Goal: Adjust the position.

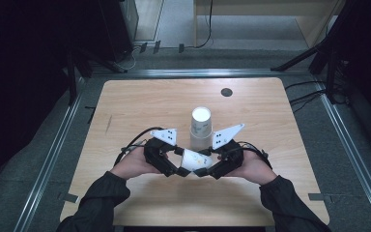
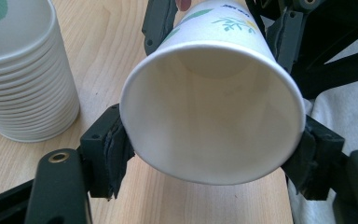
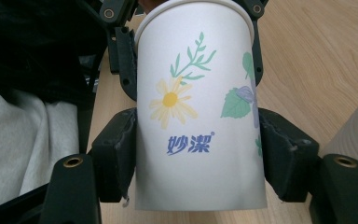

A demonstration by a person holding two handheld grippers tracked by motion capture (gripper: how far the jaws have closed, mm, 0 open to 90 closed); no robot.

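I've got both grippers clamped on the cup (image 1: 194, 160): left gripper (image 1: 179, 169) at its rim, right gripper (image 1: 204, 170) at its base.

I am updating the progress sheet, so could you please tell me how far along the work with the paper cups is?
Done: one paper cup is off the stack of cups standing upside down mid-table. In hand: the cup lies sideways between both tongs, the left tongs pressing at its open rim and the right tongs at its base end, above the table. Left: the cup is not yet set down, and many cups remain stacked.
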